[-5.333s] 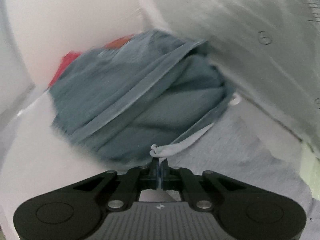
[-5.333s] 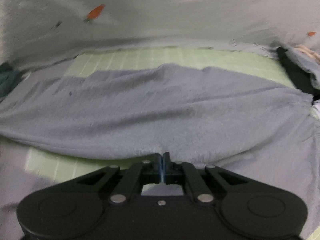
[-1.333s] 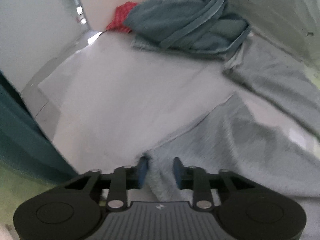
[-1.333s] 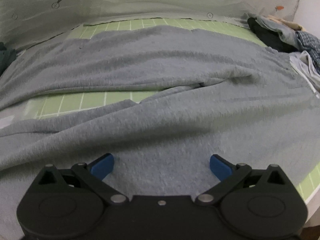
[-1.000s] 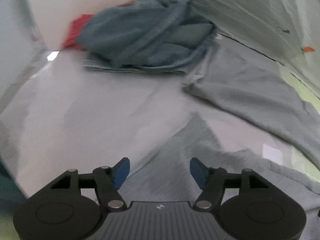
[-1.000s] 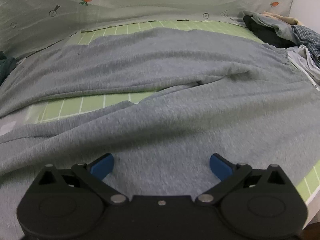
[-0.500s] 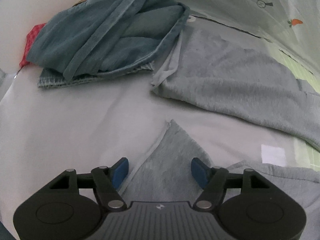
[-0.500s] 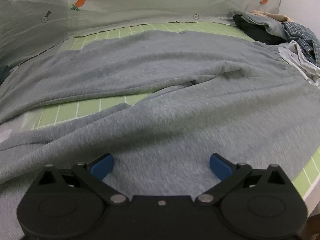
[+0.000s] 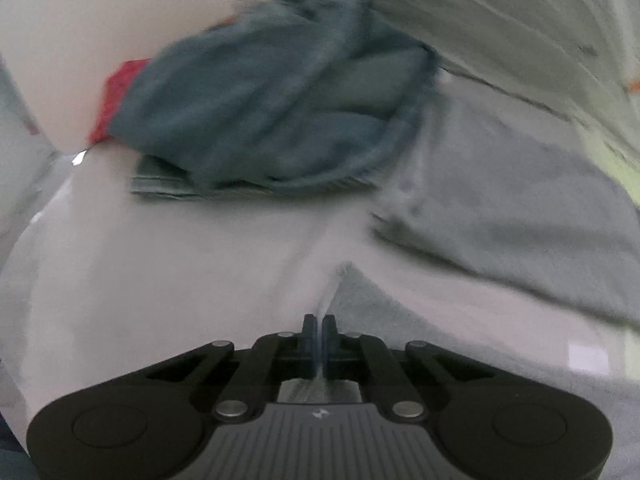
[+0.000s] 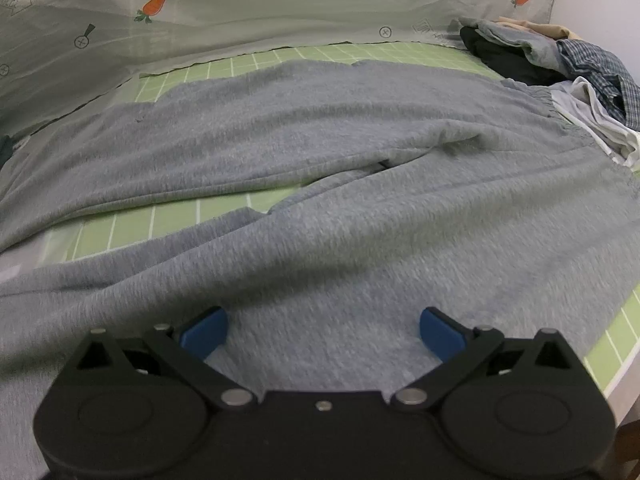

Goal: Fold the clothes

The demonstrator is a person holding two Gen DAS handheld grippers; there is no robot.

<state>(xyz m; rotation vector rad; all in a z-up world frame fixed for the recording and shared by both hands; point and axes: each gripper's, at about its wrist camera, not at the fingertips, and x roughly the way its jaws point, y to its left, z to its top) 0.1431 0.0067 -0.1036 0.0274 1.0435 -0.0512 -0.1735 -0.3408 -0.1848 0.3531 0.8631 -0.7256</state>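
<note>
Grey sweatpants (image 10: 320,140) lie spread across a green grid mat (image 10: 172,220), waistband at the right, both legs running left. My right gripper (image 10: 322,330) hovers open just above the near leg's upper part, with only flat cloth under its blue fingertips. In the left wrist view the near leg's end (image 9: 372,312) comes to a point, and my left gripper (image 9: 319,320) is shut on its hem edge, with a thin strip of cloth pinched between the pads. The far leg (image 9: 500,208) lies flat beyond, to the right.
A pile of folded teal garments (image 9: 272,120) on a red cloth (image 9: 116,96) sits ahead of the left gripper. Crumpled dark and checked clothes (image 10: 560,56) lie at the far right. A carrot-print sheet (image 10: 240,8) rises behind. The bed's edge (image 10: 624,376) runs at the lower right.
My left gripper went from wide open over the near leg's end to shut on its hem, moving closer to the teal pile. The right gripper stayed open and in place.
</note>
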